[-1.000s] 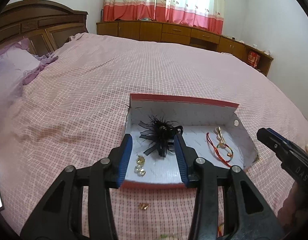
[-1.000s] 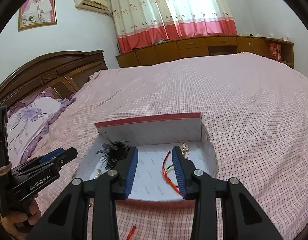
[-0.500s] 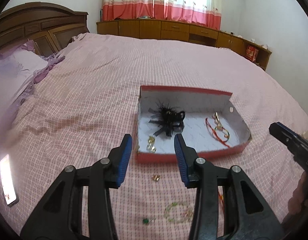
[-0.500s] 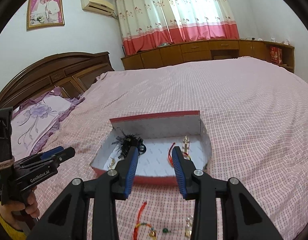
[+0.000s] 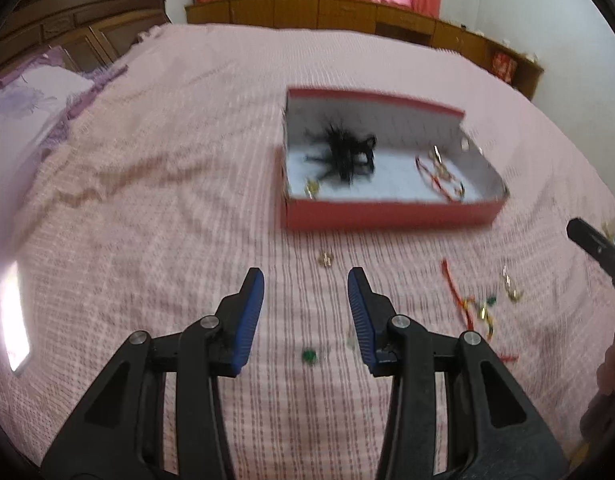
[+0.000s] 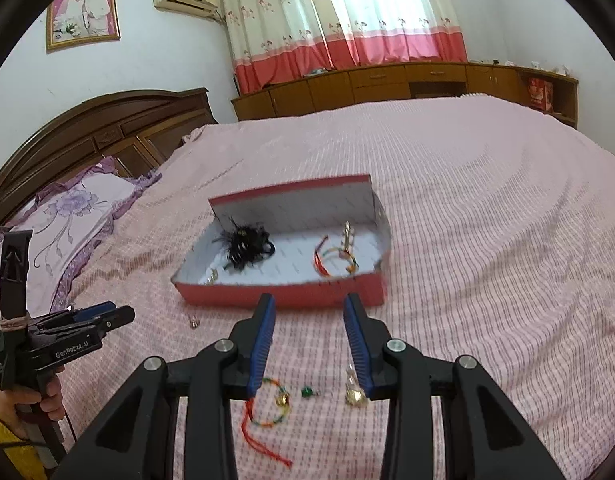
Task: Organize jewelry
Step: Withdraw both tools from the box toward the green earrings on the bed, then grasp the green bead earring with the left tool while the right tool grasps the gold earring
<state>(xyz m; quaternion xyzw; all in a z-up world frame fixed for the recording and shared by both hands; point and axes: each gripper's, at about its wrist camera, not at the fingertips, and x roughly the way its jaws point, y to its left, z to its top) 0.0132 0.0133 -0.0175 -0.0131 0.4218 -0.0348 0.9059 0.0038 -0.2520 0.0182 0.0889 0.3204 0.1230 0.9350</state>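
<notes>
**Pink bed, box half filled, loose pieces waiting**

Pink checked bedding covers the bed (image 6: 467, 200), with a dark headboard (image 6: 87, 128) and a purple pillow (image 6: 67, 216) at its far left and wooden cabinets under red-and-cream curtains along the back wall. On the bedding sits the red box (image 6: 283, 294), open at the top, already holding a black feather clip (image 6: 247, 244), a red string bracelet (image 6: 327, 256) and some small gold bits near its left corner.

Judging by that, the job is partway through: some jewelry is in the box, and several pieces lie on the bedding in front of it. These are a beaded bracelet with a red cord (image 6: 273, 400), a green stud (image 6: 307, 391), a gold earring (image 6: 355, 394) and a small gold piece (image 6: 194, 322) closer to the box.

Both tools are empty, their blue pads standing apart with nothing between them. The right tool (image 6: 309, 340) hangs just above the bracelet, stud and earring; the left tool (image 5: 305, 312) hangs over the stud, with the small gold piece (image 5: 326, 259) just ahead of it.

The step in hand looks like choosing the next piece. The next move calls for lowering one tool so its pads straddle a single item, then closing gently. The pieces are tiny and lie near each other on soft, yielding cloth, so pinching fabric or catching two at once is the likely trouble. Nothing blocks the way to the box, though the two tools work close together.
</notes>
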